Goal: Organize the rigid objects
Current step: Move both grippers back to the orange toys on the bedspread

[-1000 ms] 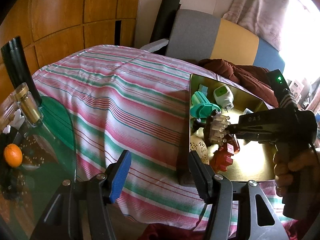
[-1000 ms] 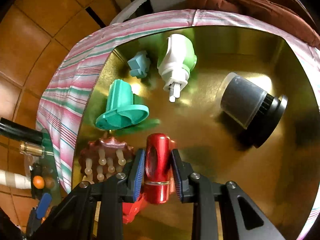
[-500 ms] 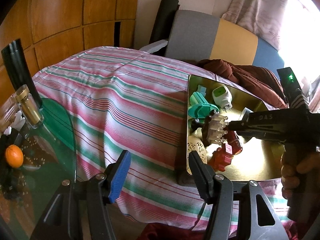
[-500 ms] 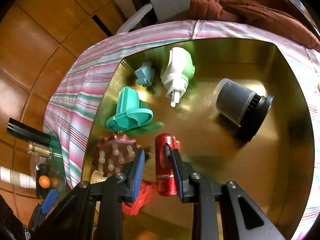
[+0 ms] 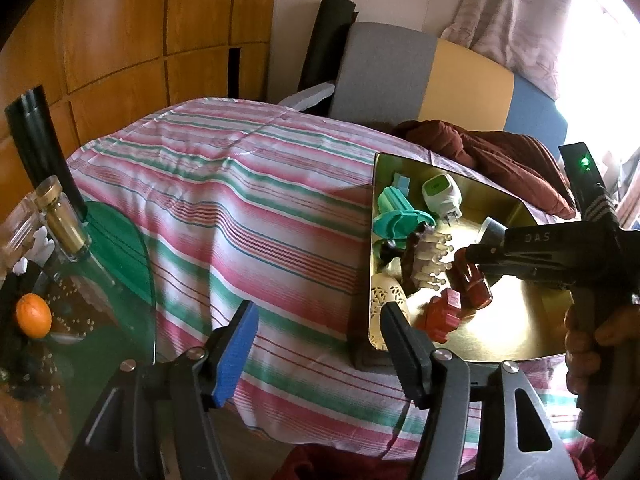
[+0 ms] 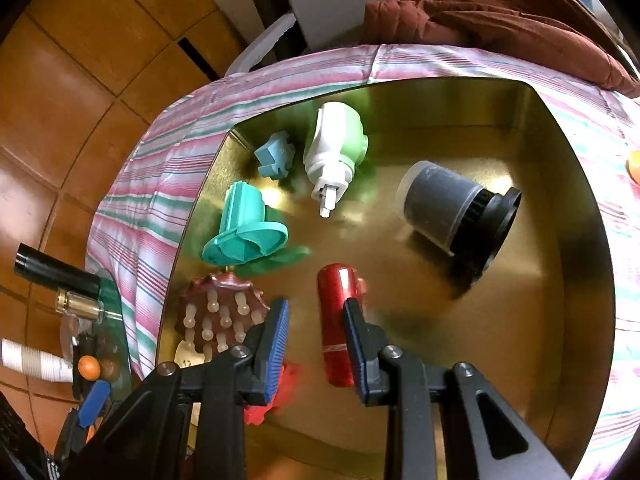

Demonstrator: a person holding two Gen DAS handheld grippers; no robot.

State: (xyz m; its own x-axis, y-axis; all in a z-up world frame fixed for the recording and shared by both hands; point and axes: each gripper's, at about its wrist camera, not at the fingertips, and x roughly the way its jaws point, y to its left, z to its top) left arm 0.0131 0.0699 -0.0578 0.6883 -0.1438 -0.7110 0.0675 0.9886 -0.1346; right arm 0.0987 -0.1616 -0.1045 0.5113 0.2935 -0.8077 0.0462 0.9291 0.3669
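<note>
In the left wrist view, the left gripper (image 5: 318, 312) is held wide and empty over the pink-and-green striped cloth (image 5: 240, 220), just left of the near left corner of the gold metal tray (image 5: 500, 320). The right gripper (image 5: 466, 254), carried by a hand (image 5: 588, 332) at the right edge, is seen reaching in over the tray from the right, its tips just above the far end of the glossy red metal cylinder (image 5: 474, 284). In the right wrist view, the right gripper (image 6: 314, 312) is seen drawn in to a narrow gap, yet nothing is pinched. The red cylinder (image 6: 334, 300) lies on the tray floor (image 6: 440, 320) below the fingers, offset to the right of the gap and partly hidden behind the right finger. Its long axis runs near to far, almost along the fingers, so a fresh grasp is judged to need a small shift to the right and a wider opening. The right hand is plainly the nearer one, and the left gripper is kept well apart from the cylinder. A second earlier the cylinder was clamped between the blue pads; now it is free of them and lower in the picture, and more of the tray is taken in.
</note>
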